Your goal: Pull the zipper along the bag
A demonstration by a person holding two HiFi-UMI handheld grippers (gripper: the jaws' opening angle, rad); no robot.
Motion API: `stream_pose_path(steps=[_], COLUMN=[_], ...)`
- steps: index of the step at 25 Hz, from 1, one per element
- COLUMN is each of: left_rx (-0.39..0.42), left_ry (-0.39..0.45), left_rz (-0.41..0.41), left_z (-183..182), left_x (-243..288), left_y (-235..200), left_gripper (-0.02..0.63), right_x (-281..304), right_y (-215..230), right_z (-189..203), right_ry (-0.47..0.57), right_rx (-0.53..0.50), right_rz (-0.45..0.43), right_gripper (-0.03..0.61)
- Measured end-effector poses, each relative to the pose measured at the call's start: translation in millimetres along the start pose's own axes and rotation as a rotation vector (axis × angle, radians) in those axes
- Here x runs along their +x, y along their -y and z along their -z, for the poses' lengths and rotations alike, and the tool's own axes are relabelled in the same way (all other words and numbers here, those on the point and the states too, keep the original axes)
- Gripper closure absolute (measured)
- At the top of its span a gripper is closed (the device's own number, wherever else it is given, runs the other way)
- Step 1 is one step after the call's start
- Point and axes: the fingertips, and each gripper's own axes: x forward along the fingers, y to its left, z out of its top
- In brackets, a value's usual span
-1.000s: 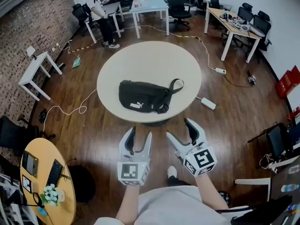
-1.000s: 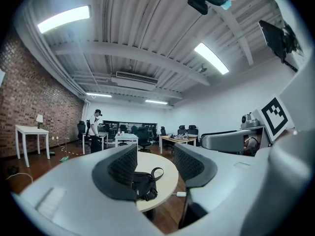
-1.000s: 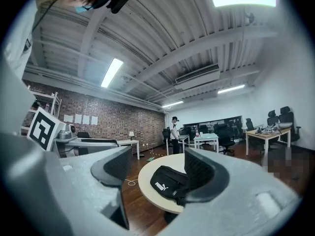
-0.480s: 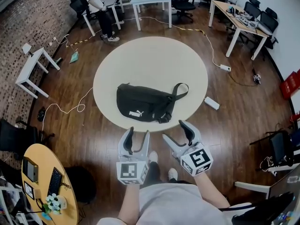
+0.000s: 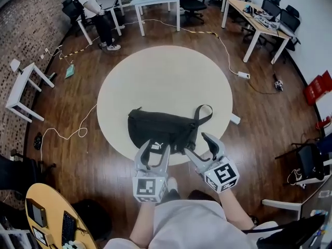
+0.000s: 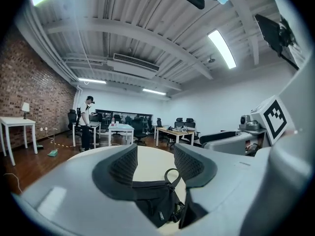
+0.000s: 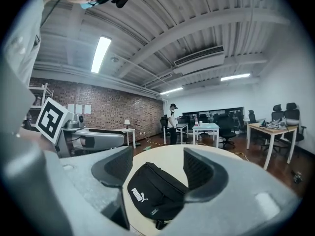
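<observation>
Left tool (image 5: 154, 150) and right tool (image 5: 199, 146) both released, jaws apart, nothing gripped. Bag (image 5: 162, 129) lies on the round surface (image 5: 166, 74) near its front edge, just ahead of both tools. Zipper untouched. Judged not begun: gripping and pulling all remain.

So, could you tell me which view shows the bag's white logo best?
The right gripper view: the white logo sits large and unobstructed on the bag. The head view shows it tiny, seen between the left gripper's tongs. The left gripper view shows the bag but not the logo.
</observation>
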Motion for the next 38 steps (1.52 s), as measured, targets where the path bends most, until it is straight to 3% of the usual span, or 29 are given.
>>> stream_pose_path(steps=[5,10,14,25,33,38], left_rx=[-0.014,0.005,-0.017,-0.018,-0.075,-0.109], left_ry=[-0.07,-0.15,-0.213,-0.417,-0.554,-0.599], left_rz=[0.072,0.129,0.166,0.177,0.131,0.112], left_z=[23,47,71,153,206,224], left_x=[36,75,105,158,173,181], left_y=[-8,17,43,82,86,89], left_gripper=[0.374,0.374,0.373,0.374,0.379,0.396], right_x=[5,2,10,68,111,126], right_y=[35,85,119,187,180,176], right_z=[20,49,63,156,223,250], right_ry=[-0.046,-0.096,-0.106,-0.313,-0.468,-0.524], right_rx=[0.029,0.111,0.161,0.091,-0.047,-0.099], right_rz=[0.083,0.122,0.091,-0.019,-0.198,-0.254], right_gripper=[0.27,0.27,0.27,0.313,0.351,0.376])
